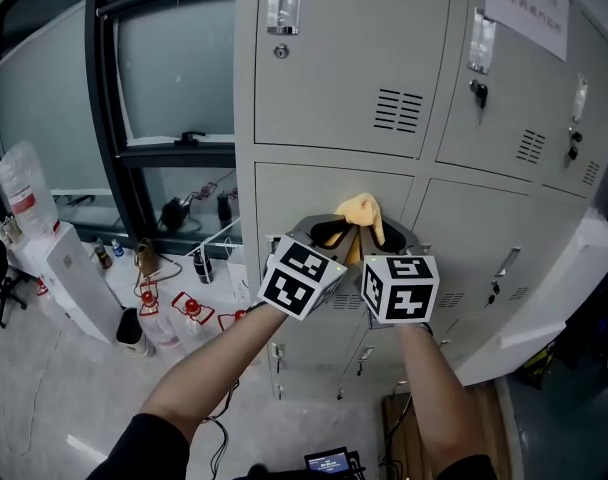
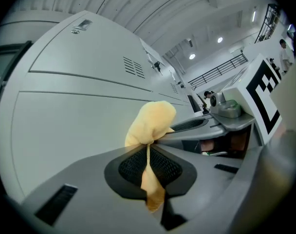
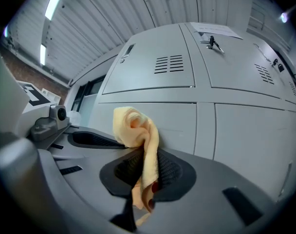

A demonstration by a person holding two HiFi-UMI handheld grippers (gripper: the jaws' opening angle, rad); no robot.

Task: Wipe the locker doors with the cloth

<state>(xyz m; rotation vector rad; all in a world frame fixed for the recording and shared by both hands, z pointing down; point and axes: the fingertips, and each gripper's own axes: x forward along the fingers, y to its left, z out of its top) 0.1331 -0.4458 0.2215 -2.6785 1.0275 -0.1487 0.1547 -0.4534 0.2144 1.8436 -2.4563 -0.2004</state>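
A yellow cloth [image 1: 362, 211] is bunched up between my two grippers, just in front of a grey locker door [image 1: 294, 193] in the middle row. My left gripper [image 1: 331, 232] is shut on the cloth [image 2: 150, 123], whose tail hangs down through the closed jaws. My right gripper [image 3: 145, 167] is shut on the same cloth [image 3: 133, 128], pinching a fold that trails below the jaws. In the head view the right gripper [image 1: 382, 234] sits close beside the left, their marker cubes almost touching. The locker door [image 2: 75, 116] fills the background of both gripper views.
More grey locker doors [image 1: 349, 58] stand above and to the right, one with a paper notice [image 1: 529, 8] and keys [image 1: 478, 93]. A lower door [image 1: 544, 303] swings open at the right. A water dispenser [image 1: 69, 278] and bottles [image 1: 169, 318] stand at the left by a window.
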